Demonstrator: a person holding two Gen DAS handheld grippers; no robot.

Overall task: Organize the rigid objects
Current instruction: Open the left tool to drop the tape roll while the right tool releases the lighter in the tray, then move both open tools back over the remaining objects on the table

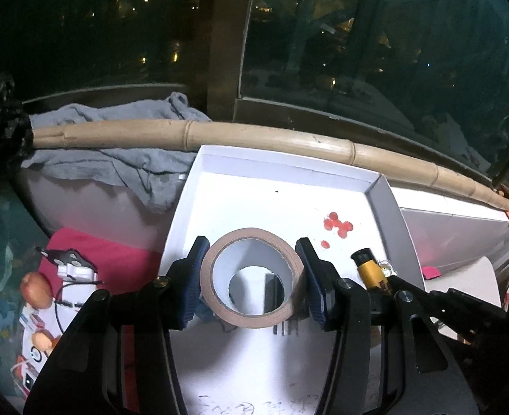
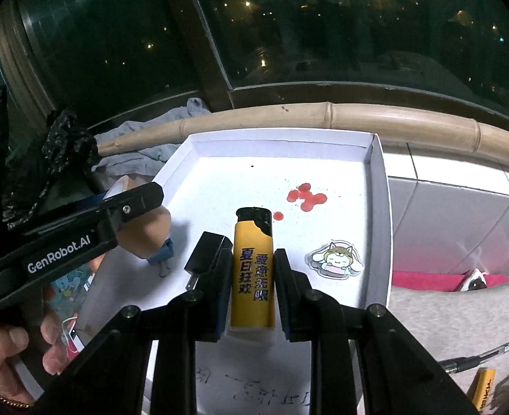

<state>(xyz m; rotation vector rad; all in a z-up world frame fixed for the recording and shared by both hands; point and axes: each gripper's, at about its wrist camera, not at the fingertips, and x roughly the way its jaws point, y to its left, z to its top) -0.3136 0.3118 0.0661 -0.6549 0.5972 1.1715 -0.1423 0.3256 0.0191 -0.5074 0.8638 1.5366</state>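
Note:
My left gripper is shut on a brown tape roll, its blue pads pressing the roll's two sides, just above the floor of a white tray. My right gripper is shut on a yellow lighter with a black cap, held upright over the same tray. In the left wrist view the lighter shows at the right. In the right wrist view the tape roll shows at the left. In the tray lie a black charger plug, a blue binder clip and a cartoon sticker.
Red stains mark the tray floor. A bamboo pole runs behind the tray, with a grey cloth and dark window glass beyond. Small toys lie on a pink cloth at left. A pen and a second lighter lie at right.

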